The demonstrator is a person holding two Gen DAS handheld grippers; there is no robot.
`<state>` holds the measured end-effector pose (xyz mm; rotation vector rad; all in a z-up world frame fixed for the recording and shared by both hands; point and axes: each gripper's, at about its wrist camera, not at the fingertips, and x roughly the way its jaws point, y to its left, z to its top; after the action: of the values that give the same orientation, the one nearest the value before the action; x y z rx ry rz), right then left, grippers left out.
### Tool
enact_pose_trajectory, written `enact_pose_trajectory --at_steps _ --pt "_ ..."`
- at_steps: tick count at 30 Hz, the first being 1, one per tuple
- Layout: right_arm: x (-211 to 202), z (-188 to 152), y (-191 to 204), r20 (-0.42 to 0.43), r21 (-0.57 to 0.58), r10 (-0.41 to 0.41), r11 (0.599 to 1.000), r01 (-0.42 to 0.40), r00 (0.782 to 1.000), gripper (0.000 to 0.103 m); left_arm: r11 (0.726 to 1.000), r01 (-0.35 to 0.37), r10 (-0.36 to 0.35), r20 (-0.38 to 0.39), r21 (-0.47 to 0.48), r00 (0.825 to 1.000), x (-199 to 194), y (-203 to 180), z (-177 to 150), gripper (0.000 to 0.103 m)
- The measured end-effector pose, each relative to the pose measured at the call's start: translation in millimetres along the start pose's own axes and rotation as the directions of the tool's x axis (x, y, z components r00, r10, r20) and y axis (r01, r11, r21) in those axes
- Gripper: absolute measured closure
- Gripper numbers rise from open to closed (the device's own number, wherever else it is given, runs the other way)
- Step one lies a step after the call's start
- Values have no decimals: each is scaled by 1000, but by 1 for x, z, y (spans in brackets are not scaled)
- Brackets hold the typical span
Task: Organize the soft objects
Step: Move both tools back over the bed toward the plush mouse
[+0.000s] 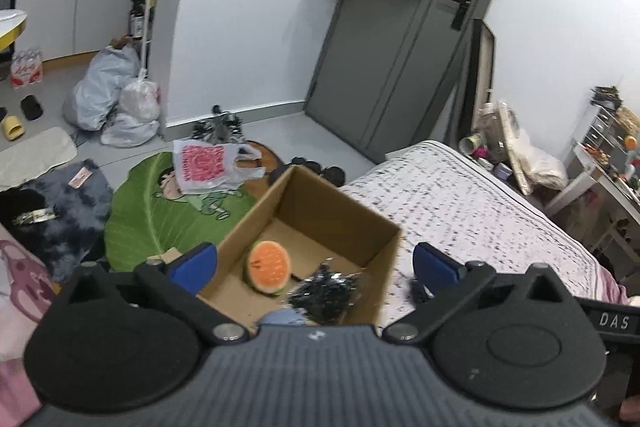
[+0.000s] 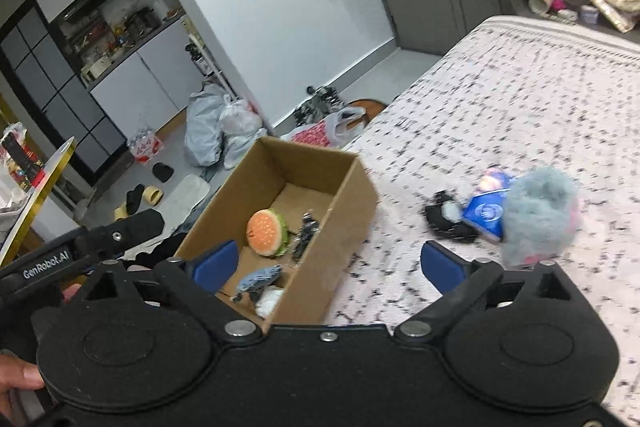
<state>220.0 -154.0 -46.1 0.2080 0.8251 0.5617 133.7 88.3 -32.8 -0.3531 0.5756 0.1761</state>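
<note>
An open cardboard box [image 1: 344,223] [image 2: 352,195] stands on the bed's left edge. Inside lie a plush burger [image 1: 268,267] [image 2: 267,231], a black shiny tangled item [image 1: 324,293] [image 2: 306,237], a blue fabric piece [image 2: 258,279] and a white soft item [image 2: 269,301]. My left gripper [image 1: 314,265] is open and empty above the box. My right gripper [image 2: 330,263] is open and empty over the box's right wall. On the bed to the right lie a grey-blue fluffy toy [image 2: 540,215], a blue packet [image 2: 486,213] and a small black item [image 2: 448,221] [image 1: 418,289].
The patterned bedspread [image 1: 472,211] [image 2: 500,99] stretches to the right. On the floor lie a green leaf rug [image 1: 160,215], a pink printed plastic bag [image 1: 208,167], grey bags [image 1: 104,91] and slippers [image 2: 140,199]. A grey door [image 1: 396,47] stands behind.
</note>
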Motion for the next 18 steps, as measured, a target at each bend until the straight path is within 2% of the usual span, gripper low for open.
enact_pose_trajectory --at_steps 9,18 --pt "-32 -6 -27 56 -4 -42 999 42 998 0 993 74 -78 38 88 996 -11 -32 -2 0" --pt "-61 -17 -58 129 6 -111 994 112 985 0 976 126 -127 -3 176 992 -12 -63 -10 0"
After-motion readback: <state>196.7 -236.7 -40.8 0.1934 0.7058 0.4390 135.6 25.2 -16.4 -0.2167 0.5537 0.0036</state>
